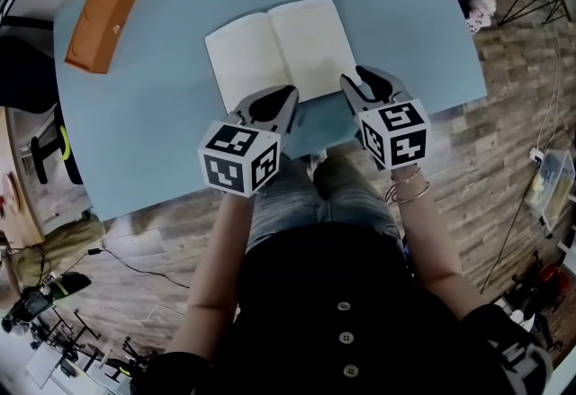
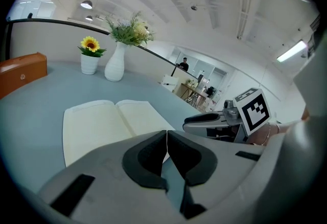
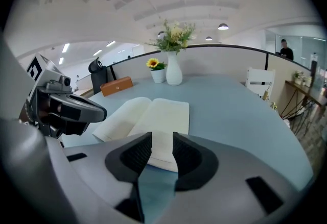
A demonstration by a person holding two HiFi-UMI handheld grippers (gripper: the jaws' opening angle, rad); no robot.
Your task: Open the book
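The book (image 1: 281, 51) lies open and flat on the blue table (image 1: 162, 123), showing two blank cream pages. It also shows in the left gripper view (image 2: 112, 121) and the right gripper view (image 3: 148, 121). My left gripper (image 1: 286, 96) hovers at the book's near left corner, jaws shut together with nothing between them (image 2: 166, 133). My right gripper (image 1: 355, 78) sits at the near right corner of the book, its jaws a small gap apart and empty (image 3: 162, 139). Neither gripper holds a page.
An orange case (image 1: 102, 13) lies at the table's far left. At the far edge stand a white vase of flowers (image 2: 115, 62) and a small sunflower pot (image 2: 89, 59). The table's near edge runs just under the grippers; the person's lap is below.
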